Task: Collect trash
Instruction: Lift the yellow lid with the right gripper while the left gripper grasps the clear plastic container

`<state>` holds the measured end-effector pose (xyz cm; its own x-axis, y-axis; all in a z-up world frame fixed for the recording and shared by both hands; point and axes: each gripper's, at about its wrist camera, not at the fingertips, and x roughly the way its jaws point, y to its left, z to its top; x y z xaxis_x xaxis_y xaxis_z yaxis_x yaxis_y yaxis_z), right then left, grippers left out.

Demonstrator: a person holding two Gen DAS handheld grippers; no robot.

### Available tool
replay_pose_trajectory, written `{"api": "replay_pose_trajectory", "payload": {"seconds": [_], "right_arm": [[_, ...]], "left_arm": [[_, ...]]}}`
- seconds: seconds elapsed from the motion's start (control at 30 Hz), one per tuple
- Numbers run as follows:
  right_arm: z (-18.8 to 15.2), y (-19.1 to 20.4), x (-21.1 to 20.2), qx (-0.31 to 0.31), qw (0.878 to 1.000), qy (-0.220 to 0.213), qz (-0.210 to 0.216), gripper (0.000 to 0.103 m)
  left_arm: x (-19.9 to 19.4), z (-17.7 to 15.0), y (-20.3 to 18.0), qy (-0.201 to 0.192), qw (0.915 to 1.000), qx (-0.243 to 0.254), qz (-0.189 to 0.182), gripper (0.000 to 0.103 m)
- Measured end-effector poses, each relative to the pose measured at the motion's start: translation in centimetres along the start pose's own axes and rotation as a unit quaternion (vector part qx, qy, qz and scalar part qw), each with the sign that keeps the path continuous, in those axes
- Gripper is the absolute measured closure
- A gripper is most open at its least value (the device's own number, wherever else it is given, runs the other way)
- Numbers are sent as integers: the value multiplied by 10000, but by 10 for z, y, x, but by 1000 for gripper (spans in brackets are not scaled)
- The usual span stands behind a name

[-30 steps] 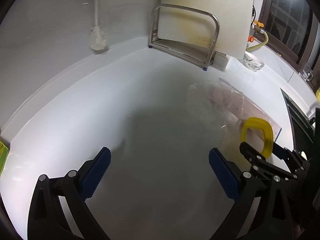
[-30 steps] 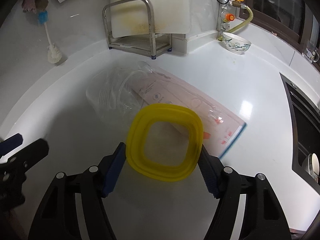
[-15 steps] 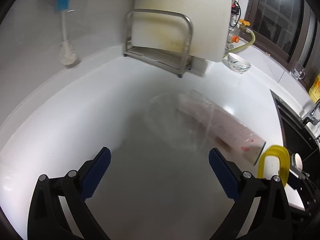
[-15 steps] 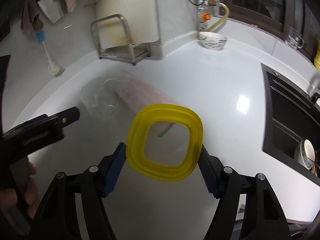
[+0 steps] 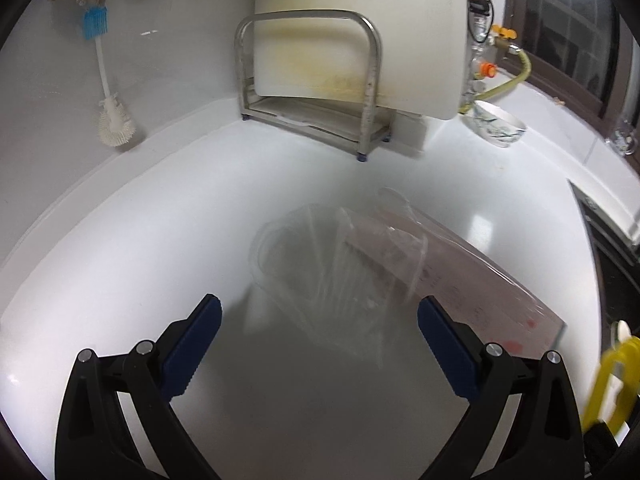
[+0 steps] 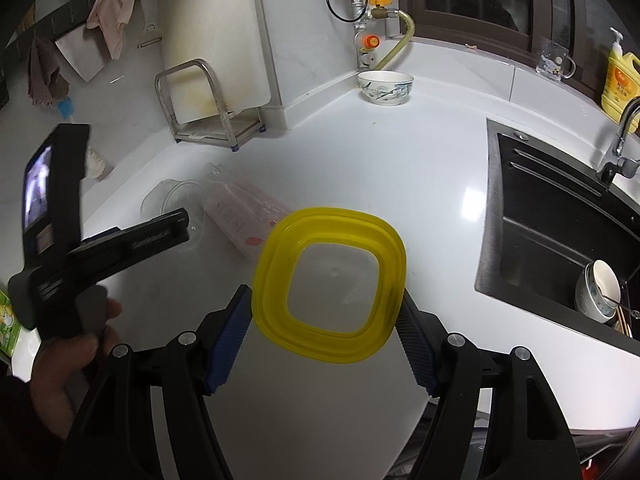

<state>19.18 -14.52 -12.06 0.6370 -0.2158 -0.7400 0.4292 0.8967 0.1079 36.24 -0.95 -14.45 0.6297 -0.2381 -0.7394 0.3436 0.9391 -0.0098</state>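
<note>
Lifted and drawn back since a second ago, the right gripper [image 6: 326,340] now carries the yellow lid [image 6: 329,285] high above the white counter [image 6: 420,184], its blue pads pinching the lid's two side edges so the flat face looks straight at the camera. That edge-on pinch makes sense: a thin lid lying flat gives the jaws nothing else to bite.

Meanwhile the left gripper [image 5: 320,340] has swung round to face the remaining trash, jaws spread wide and holding nothing, hovering just short of the clear plastic container [image 5: 320,264]. It lies tipped on its side on the counter, mouth toward the gripper, which is probably why the approach comes in low and head-on. Leaning against it, or tucked partly inside, I can't quite tell through the blur, is a pinkish printed plastic sleeve [image 5: 480,280].

Farther back, the metal rack [image 5: 308,76] props up a stained cutting board [image 5: 360,32], a dish brush [image 5: 110,112] rests against the wall, and a patterned bowl [image 6: 385,87] sits in the corner. Off right, the dark sink [image 6: 560,216] holds dishes.
</note>
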Motion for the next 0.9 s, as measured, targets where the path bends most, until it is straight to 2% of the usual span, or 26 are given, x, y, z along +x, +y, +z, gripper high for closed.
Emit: {"api": "replay_pose_trajectory", "payload": {"seconds": [0.1,0.17,0.23,0.27,0.33,0.47,0.5,0.53,0.9], "right_arm": [[-1,-5,-1,58,10000,-3,2,35],[-2,-7,-3,83,10000,-11,3,35],[-2,-8,-3,101,9999,-14,2,35],[-3,-9,-3,106,9999,-13,4,35],[-3,-9,-4,101,9999,-12,5,35],[-4,-10,-4,109,9999,4,22,35],[-5,-11,-4,118,9999,10,34,35],[-5,-11,-5,128,9999,12,46,35],[-2,-2,-19,-6,9998,-65,208,35]], "left_arm": [[5,3,0,-30,9997,-10,230,8],[8,4,3,-41,9997,-74,241,17],[12,4,4,30,9997,-108,213,40],[14,4,5,82,9997,-121,196,45],[17,5,8,170,9996,-181,124,66],[11,7,16,118,9996,-255,43,69],[9,7,17,115,9996,-257,50,78],[8,7,18,150,9996,-237,39,96],[-20,-5,32,204,9994,-258,59,97]]}}
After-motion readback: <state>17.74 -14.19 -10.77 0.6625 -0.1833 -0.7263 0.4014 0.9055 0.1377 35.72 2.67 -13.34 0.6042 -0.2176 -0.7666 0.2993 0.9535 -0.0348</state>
